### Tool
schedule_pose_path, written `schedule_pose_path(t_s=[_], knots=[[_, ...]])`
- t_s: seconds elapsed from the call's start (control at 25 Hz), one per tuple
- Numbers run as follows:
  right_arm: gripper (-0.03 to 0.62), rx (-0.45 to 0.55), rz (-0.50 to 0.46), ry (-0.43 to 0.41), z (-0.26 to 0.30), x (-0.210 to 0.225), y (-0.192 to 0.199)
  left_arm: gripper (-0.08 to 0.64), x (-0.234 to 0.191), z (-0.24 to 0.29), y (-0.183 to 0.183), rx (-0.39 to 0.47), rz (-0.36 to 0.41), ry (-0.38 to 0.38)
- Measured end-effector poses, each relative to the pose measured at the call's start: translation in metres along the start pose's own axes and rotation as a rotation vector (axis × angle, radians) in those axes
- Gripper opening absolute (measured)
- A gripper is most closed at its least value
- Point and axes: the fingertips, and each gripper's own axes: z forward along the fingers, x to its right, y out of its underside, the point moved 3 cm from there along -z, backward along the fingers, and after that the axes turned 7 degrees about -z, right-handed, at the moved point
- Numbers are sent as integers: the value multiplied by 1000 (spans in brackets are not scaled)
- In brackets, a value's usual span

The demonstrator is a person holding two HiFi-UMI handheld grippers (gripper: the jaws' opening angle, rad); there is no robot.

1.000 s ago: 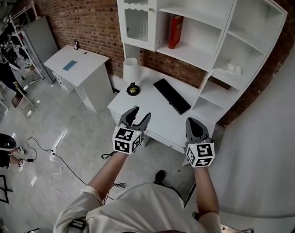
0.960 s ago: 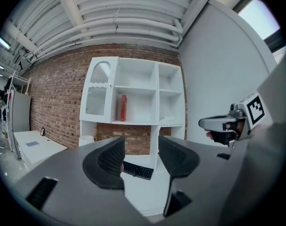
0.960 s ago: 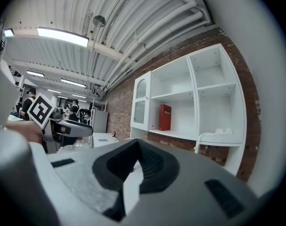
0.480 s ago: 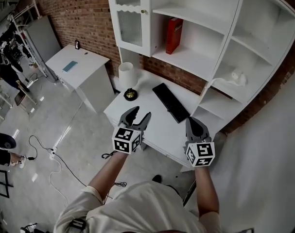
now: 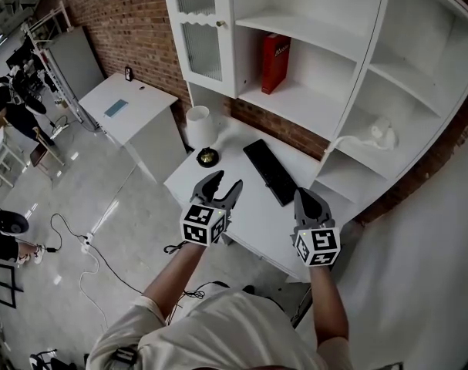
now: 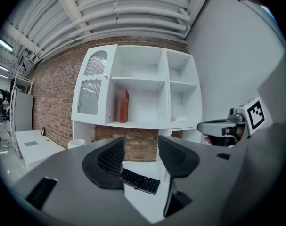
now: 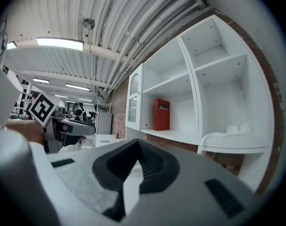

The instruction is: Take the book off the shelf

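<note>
A red book [image 5: 276,62] stands upright on the middle shelf of the white shelf unit [image 5: 311,106], just right of its glass door; it also shows in the left gripper view as the red book [image 6: 123,106] and in the right gripper view as the red book [image 7: 161,114]. My left gripper [image 5: 222,190] hovers over the near edge of the white desk [image 5: 241,206], jaws open and empty [image 6: 140,157]. My right gripper [image 5: 309,201] is held beside it, jaws shut with nothing in them [image 7: 136,147]. Both are well short of the book.
A black keyboard [image 5: 271,171] lies on the desk, with a white lamp [image 5: 200,126] and a small brass dish [image 5: 207,157] at its left. A white cloth [image 5: 380,133] sits on a right-hand shelf. A second white desk [image 5: 129,102], cables [image 5: 87,245] and people stand at left.
The desk and shelf unit have drawn closer in the head view. Both grippers have advanced together over the desk's near edge. Their jaws look unchanged.
</note>
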Motion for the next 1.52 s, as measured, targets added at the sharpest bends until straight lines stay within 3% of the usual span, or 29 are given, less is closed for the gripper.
schedule_pose_path(t_s=[0.28, 0.6, 1.12, 1.52], knots=[[3, -34, 5, 1, 23, 12, 9, 216, -11, 27, -5, -2, -1, 10], [3, -61, 4, 79, 62, 33, 9, 216, -41, 76, -15, -5, -6, 65], [2, -89, -27, 194, 144, 43, -8, 216, -96, 175, -57, 3, 43, 207], [2, -133, -39, 287, 175, 56, -17, 216, -109, 244, -80, -1, 60, 303]])
